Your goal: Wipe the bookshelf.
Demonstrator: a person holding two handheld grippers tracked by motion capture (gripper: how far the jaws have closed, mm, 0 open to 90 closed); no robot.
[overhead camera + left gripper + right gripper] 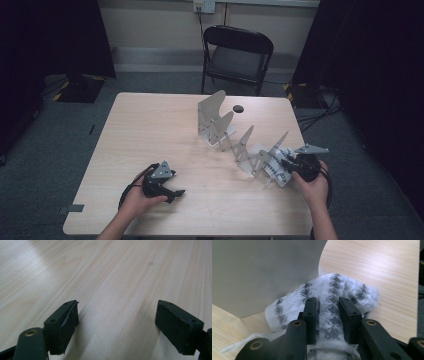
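A white sock with a grey pattern (342,286) lies bunched on the wooden table (150,130), against a grey metal fin (262,272). My right gripper (328,306) is shut on a fold of the sock, one pad on each side. From above, this gripper (286,163) sits at the near end of a zigzag rack of upright metal fins (235,142), with the sock (274,169) low between the last fins. My left gripper (174,192) rests on the table at the front left. Its jaws stand wide apart (117,312) with only bare wood between them.
A small black round disc (238,108) lies on the table behind the rack. A black folding chair (237,55) stands beyond the far edge. Cables (320,107) lie on the floor at the right. Dark curtains hang at both sides.
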